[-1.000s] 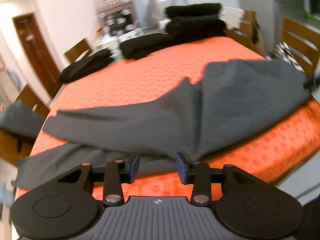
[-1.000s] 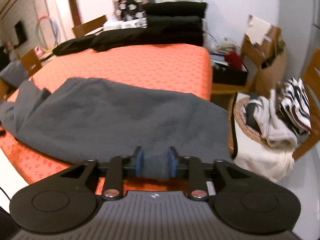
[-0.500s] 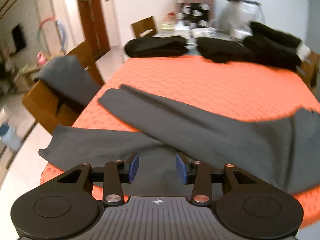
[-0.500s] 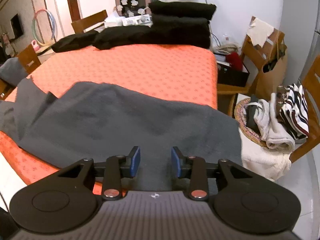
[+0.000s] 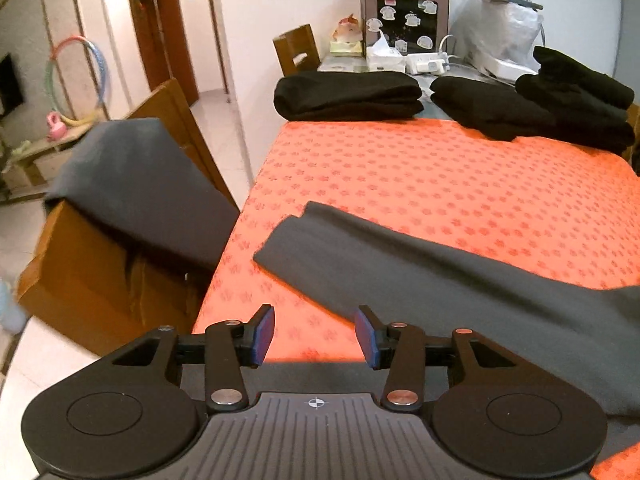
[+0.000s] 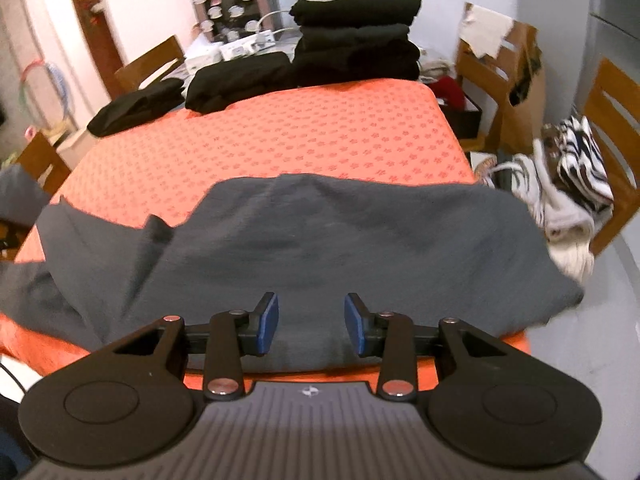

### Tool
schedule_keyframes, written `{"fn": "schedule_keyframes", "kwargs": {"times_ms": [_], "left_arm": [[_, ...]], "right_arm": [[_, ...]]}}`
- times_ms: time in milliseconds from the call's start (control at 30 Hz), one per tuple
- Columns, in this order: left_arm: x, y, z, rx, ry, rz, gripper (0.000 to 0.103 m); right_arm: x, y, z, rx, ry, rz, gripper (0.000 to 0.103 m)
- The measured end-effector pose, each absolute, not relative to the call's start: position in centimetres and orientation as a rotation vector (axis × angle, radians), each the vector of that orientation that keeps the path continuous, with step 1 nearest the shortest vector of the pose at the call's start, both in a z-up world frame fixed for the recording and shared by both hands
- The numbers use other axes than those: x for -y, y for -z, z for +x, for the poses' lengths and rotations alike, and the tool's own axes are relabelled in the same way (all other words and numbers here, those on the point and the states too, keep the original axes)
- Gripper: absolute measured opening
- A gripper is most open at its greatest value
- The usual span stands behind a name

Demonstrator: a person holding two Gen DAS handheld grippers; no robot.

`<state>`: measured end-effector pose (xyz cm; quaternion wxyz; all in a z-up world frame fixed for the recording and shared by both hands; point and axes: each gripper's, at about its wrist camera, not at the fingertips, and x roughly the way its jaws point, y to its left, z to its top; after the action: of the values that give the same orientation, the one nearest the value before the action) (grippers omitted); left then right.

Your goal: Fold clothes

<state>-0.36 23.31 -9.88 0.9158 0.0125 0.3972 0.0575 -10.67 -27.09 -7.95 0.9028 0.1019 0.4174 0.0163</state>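
Note:
A dark grey garment (image 6: 320,240) lies spread across the near side of the orange table (image 6: 280,132). Its long sleeve or leg (image 5: 400,268) shows in the left wrist view, running from the table's left side to the right. My left gripper (image 5: 315,334) is open and empty, over the table's near left edge, just short of the sleeve end. My right gripper (image 6: 311,322) is open and empty, over the garment's near hem.
Folded black clothes (image 5: 348,94) are stacked along the table's far edge, also in the right wrist view (image 6: 356,36). A wooden chair with grey cloth draped on it (image 5: 132,184) stands left of the table. A basket of laundry (image 6: 552,184) and chairs are to the right.
My right gripper has opened and let go of the garment's hem. My left gripper has swung left, toward the sleeve end at the table's left edge, still open.

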Motion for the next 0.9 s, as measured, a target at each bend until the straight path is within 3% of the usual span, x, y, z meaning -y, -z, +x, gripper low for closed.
{"fn": "schedule_keyframes", "kwargs": {"times_ms": [300,667,733,800,900], "left_arm": [[-26.7,11.7,5.2,-0.822,0.02,0.068,0.054],[-29.5,14.6,8.1,-0.83,0.099,0.064,0.055],[-29.7,14.7,7.8,-0.815,0.113,0.057,0.047],[-29.5,14.6,7.4,-0.801,0.129,0.057,0.006],[-29.1,14.0,6.6,-0.778,0.133,0.071,0.005]], "right_arm": [[21.0,6.6,-11.8,-0.852,0.048,0.251,0.043],[14.2,4.5,-14.6,-0.829,0.107,0.21,0.044],[13.6,4.1,-15.1,-0.827,0.12,0.21,0.044],[13.1,3.8,-15.5,-0.824,0.133,0.21,0.044],[12.3,3.6,-15.9,-0.829,0.13,0.209,0.044]]}}
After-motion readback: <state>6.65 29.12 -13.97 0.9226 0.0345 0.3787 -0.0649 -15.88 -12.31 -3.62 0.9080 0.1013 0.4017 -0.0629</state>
